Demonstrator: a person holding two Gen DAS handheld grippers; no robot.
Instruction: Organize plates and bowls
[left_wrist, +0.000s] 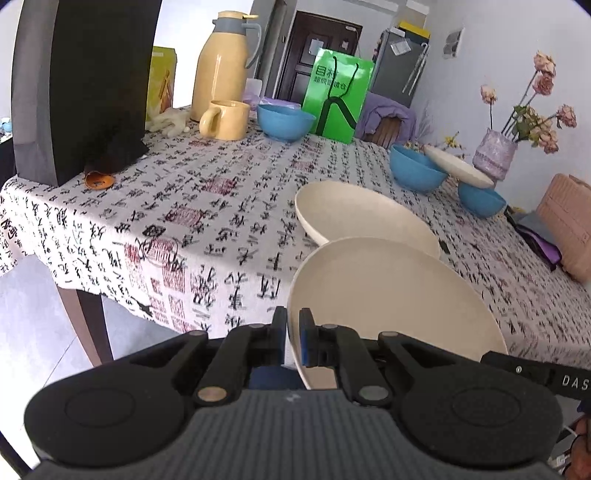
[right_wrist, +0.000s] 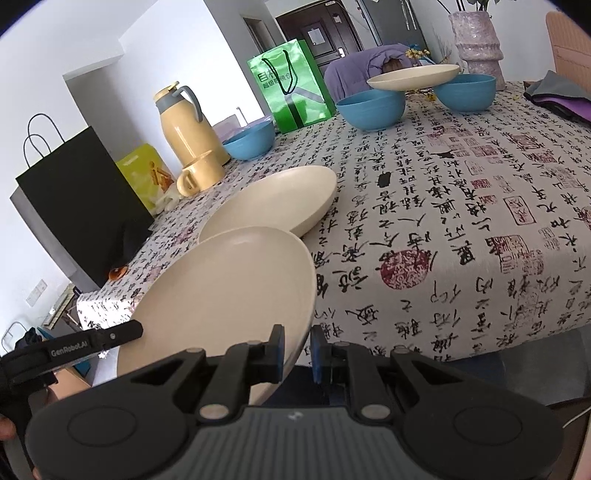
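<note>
A cream plate (left_wrist: 388, 295) (right_wrist: 229, 288) is held off the table's front edge by both grippers. My left gripper (left_wrist: 293, 332) is shut on its left rim. My right gripper (right_wrist: 297, 347) straddles its right rim, and its jaws stand a little apart. A second cream plate (left_wrist: 354, 214) (right_wrist: 273, 203) lies on the table just beyond it. Three blue bowls (left_wrist: 284, 122) (left_wrist: 415, 168) (left_wrist: 480, 199) stand further back. A third cream plate (left_wrist: 458, 166) (right_wrist: 413, 77) rests tilted across two of the bowls.
The table has a calligraphy-print cloth (left_wrist: 207, 206). At the back stand a yellow thermos (left_wrist: 221, 62), a yellow mug (left_wrist: 225, 120), a green bag (left_wrist: 338, 96), a black bag (left_wrist: 92, 85) and a vase of flowers (left_wrist: 495, 151).
</note>
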